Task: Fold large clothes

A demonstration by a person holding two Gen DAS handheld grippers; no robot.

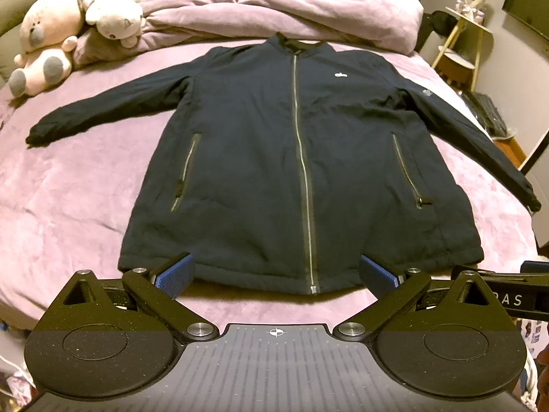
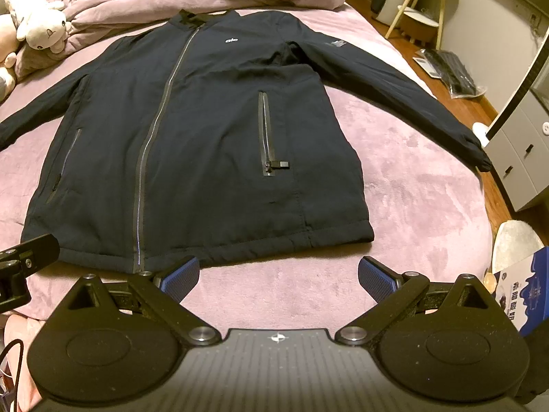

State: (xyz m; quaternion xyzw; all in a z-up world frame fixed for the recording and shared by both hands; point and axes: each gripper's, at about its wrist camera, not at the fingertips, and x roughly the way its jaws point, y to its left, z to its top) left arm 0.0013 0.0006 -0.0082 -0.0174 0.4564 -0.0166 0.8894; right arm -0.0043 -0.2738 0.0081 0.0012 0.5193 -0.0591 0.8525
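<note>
A dark navy zip-up jacket [image 1: 274,158] lies flat and face up on the pink bed cover [image 1: 75,185], collar far from me, both sleeves spread out to the sides. In the right wrist view the jacket [image 2: 192,130] fills the left and middle. My left gripper [image 1: 276,274] hovers open at the hem, near the bottom of the front zipper, holding nothing. My right gripper [image 2: 278,274] is open over the bare cover just in front of the hem's right part, nothing between its blue pads [image 2: 375,274]. The other gripper's body [image 2: 24,264] shows at the left edge.
A bunched pink duvet [image 1: 274,10] lies beyond the collar. Plush toys [image 1: 48,41] sit at the bed's far left. To the right of the bed stand a small side table [image 1: 470,27], white drawers [image 2: 521,151], bagged items on the floor [image 2: 449,72] and a blue box [image 2: 528,288].
</note>
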